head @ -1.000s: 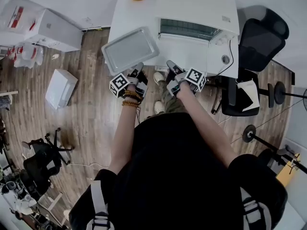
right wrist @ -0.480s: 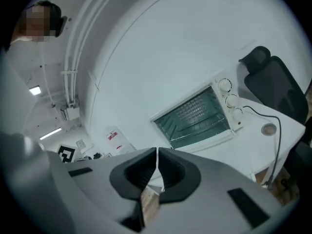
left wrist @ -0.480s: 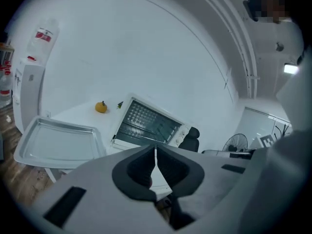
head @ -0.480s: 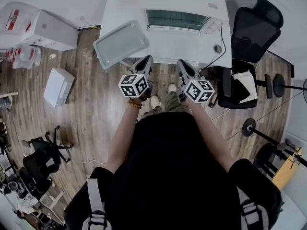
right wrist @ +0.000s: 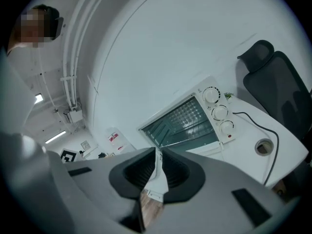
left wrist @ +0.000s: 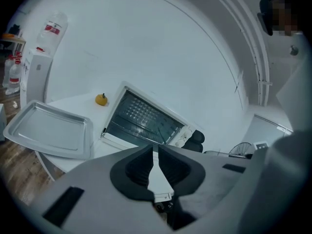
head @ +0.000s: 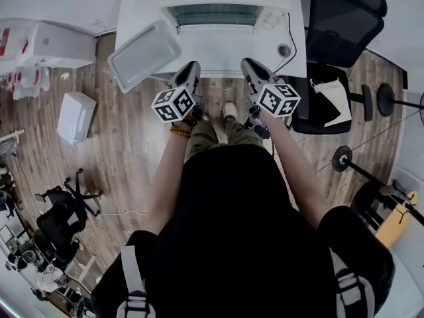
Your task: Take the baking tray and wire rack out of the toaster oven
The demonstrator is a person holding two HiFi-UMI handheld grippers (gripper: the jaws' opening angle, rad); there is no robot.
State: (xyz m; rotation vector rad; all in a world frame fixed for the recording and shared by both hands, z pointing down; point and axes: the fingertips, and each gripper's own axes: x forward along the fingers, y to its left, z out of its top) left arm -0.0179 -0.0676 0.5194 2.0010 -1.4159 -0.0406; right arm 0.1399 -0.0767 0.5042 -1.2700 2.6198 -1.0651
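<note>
Floorboards (head: 132, 151) of brown wood run under a white bench (head: 218, 52) that stands against a plain white wall (left wrist: 170, 43). On the bench sits a white toaster oven (head: 213, 13), its dark glass front turned to the person and its knobs (right wrist: 219, 112) on its right side. Behind that front a grid of wire shows, the wire rack (left wrist: 141, 118), inside the oven. The baking tray (head: 144, 55) is outside it: it lies flat on the bench's left front corner, just beside the oven, with one corner reaching out past the bench edge. Behind the tray, near the wall, lies a small orange-yellow round thing (left wrist: 101, 99). A black cable (right wrist: 253, 126) runs from the oven across the bench's right end, past a round hole (right wrist: 263, 146) in the top.

To the right of the bench stands a black office chair (head: 341, 18), and beyond it weight plates (head: 385, 100) rest on the floor. To the left are two white boxes, a large one (head: 53, 44) by the wall and a smaller one (head: 76, 116) on the boards. A dark chair (head: 63, 214) stands further back at the left.

The left gripper (head: 192, 67) and the right gripper (head: 246, 65) are held side by side at the bench's front edge, both pointing at the oven and touching nothing. The jaws of each are closed together with nothing between them.
</note>
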